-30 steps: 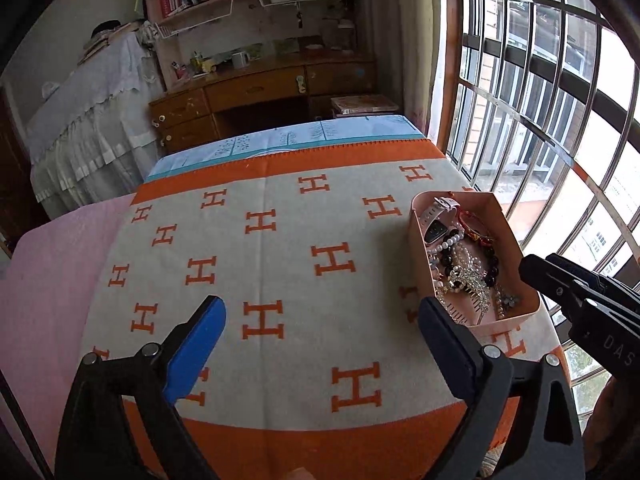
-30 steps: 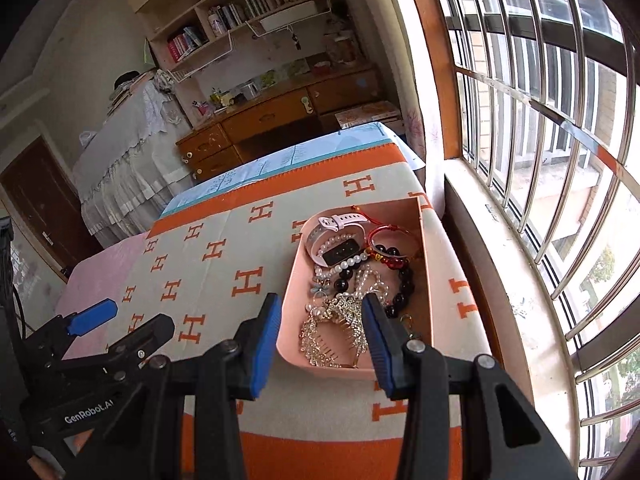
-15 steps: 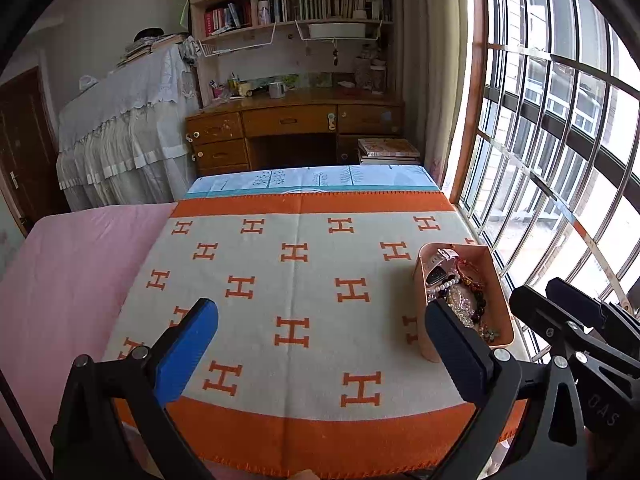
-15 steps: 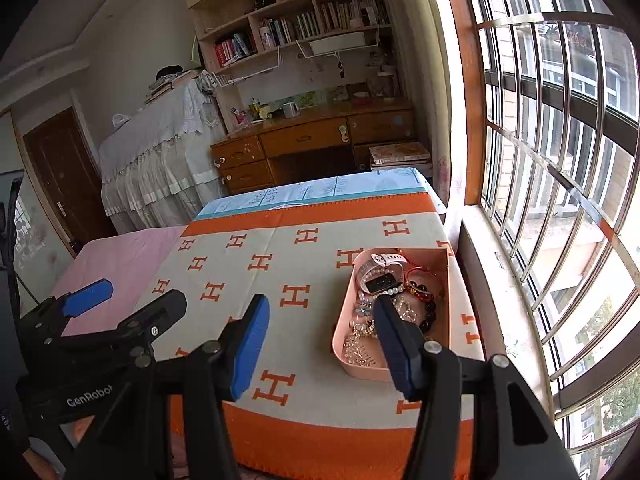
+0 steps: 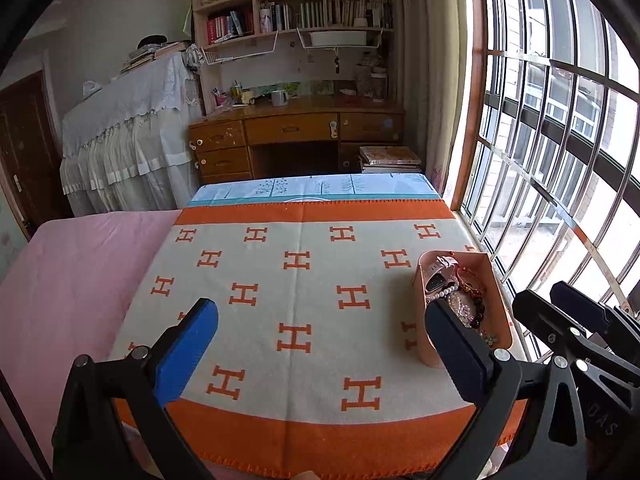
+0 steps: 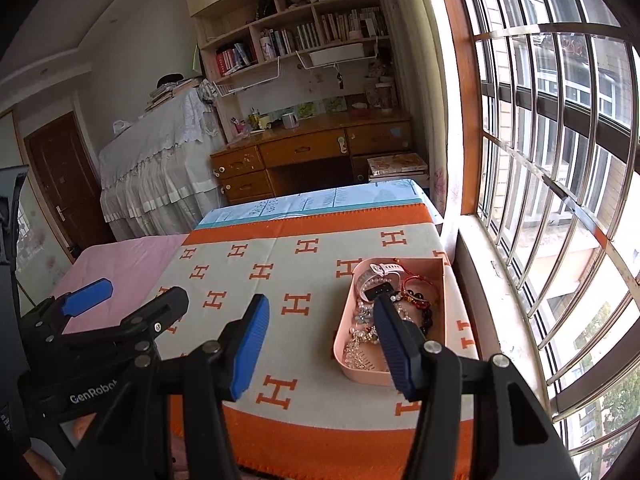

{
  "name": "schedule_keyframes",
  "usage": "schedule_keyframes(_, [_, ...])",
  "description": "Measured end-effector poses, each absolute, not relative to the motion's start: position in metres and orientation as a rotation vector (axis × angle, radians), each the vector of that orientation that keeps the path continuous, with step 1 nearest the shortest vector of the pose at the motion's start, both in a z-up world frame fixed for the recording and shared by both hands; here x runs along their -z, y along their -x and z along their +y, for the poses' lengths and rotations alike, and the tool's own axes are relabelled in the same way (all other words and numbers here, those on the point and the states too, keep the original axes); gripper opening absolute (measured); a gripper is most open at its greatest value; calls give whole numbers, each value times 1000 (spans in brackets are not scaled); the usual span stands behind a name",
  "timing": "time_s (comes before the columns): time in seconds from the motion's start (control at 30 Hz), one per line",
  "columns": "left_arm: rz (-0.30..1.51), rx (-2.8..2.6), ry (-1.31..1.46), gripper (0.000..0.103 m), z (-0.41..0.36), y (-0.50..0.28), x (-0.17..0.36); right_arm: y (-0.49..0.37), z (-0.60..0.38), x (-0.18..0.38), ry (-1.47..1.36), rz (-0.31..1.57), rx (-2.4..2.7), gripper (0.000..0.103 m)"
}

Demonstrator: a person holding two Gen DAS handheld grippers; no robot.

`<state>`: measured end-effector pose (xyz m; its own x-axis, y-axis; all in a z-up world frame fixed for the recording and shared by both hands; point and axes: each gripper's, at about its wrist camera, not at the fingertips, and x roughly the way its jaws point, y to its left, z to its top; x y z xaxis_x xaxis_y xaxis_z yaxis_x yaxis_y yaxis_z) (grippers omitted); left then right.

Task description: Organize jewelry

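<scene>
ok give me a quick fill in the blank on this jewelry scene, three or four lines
1. All the jewelry sits in a ____ tray near the window.
2. The blanket is patterned with orange letter ____ shapes.
3. Both tongs, left and right, are ____ and hold nothing.
4. The pale-strapped watch lies at the tray's ____ end, toward the desk.

Missing words: pink; H; open; far
</scene>
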<state>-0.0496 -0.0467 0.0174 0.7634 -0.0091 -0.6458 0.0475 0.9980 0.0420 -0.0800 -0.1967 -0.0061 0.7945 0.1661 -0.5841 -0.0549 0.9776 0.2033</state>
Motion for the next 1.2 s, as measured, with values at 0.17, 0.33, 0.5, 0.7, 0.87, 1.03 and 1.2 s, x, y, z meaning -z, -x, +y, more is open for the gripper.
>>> schedule_keyframes(0.17, [707,31,-55,102,-47,49,-17,80,-197,6,-180,644,-120,55])
schedule_keyframes(0.33, [710,26,-56,102,-47,49,-15,80,-197,6,-182,645,-121,55])
schedule_keyframes(0.5, [711,24,-57,102,-46,48,-14,81,-198,8,-182,646,-122,55])
schedule_keyframes(0.7, [711,24,-59,102,-46,48,-14,80,-198,7,-183,647,-121,55])
schedule_keyframes(0.87, [712,25,-58,102,-47,48,-15,80,-198,7,-182,647,-121,55])
schedule_keyframes(1.03, [713,24,-58,102,-47,48,-15,80,-198,6,-183,649,-121,55])
schedule_keyframes(1.2, [714,24,-59,102,-47,48,-15,79,-198,5,-182,649,-120,55])
